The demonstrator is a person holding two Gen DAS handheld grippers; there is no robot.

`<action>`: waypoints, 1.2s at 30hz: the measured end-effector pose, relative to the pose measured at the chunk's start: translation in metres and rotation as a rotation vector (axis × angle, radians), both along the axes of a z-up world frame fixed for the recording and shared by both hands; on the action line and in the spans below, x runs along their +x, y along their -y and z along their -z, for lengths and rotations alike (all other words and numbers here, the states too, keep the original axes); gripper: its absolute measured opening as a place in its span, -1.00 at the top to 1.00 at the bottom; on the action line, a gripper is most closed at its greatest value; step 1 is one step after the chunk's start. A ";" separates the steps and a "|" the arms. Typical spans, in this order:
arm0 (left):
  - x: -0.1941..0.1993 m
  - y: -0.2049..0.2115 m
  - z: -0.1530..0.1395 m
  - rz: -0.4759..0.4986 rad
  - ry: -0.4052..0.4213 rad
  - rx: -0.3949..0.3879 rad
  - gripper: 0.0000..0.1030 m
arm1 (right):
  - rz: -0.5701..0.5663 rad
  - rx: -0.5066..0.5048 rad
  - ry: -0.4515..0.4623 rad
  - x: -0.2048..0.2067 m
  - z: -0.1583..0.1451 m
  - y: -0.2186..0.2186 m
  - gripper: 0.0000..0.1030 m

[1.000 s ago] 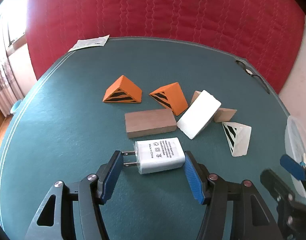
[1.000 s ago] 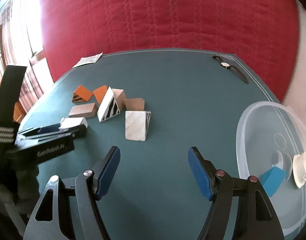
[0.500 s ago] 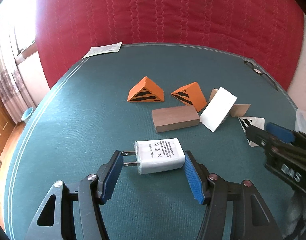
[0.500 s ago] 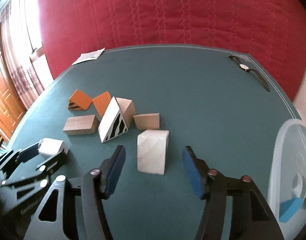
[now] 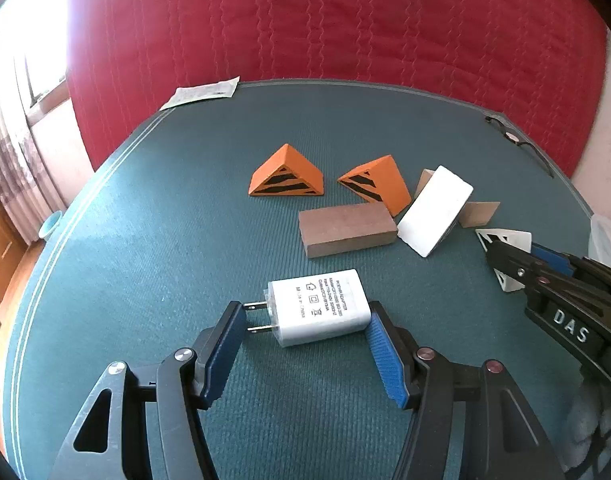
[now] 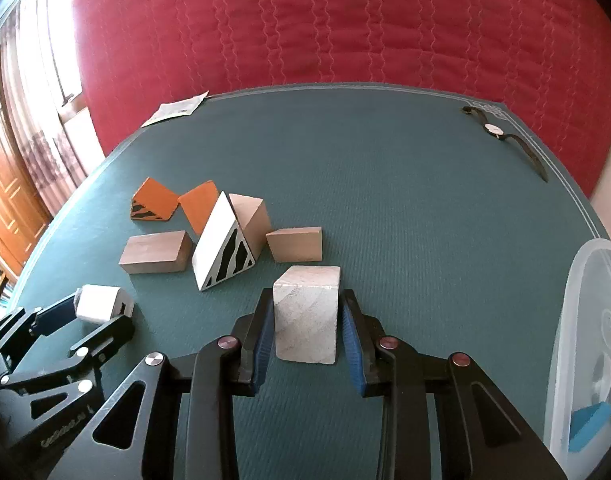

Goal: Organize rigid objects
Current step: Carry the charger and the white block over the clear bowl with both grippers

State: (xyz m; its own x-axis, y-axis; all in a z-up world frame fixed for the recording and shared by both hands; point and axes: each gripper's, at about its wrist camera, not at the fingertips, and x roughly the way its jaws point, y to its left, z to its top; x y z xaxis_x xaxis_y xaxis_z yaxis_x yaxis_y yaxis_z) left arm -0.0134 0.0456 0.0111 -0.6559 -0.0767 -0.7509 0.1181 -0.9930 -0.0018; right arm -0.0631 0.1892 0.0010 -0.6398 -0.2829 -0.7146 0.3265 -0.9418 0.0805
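Observation:
My left gripper [image 5: 305,344] is shut on a white power adapter [image 5: 317,312], prongs against the left pad, just above the green table. It also shows in the right wrist view [image 6: 99,304]. My right gripper [image 6: 307,332] has closed around a white striped wedge block [image 6: 307,316], both pads against its sides; that wedge shows in the left wrist view [image 5: 505,240]. Two orange striped wedges [image 5: 287,178] [image 5: 377,188], a brown block [image 5: 345,230] and another white wedge [image 5: 435,210] lie in a group behind.
A clear plastic container [image 6: 585,340] with a blue piece [image 6: 589,426] stands at the right table edge. A wristwatch [image 6: 501,136] lies far right, a paper slip [image 6: 175,110] far left. Two plain wooden blocks [image 6: 295,244] [image 6: 251,216] sit by the group. A red quilt backs the table.
My right gripper moved forward to the white striped wedge and closed on it. My left gripper kept hold of the adapter and shifted left, away from the blocks.

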 end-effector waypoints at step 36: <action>0.006 -0.007 -0.007 0.030 -0.024 0.034 -0.24 | 0.110 -0.079 -0.059 0.064 -0.032 -0.076 0.36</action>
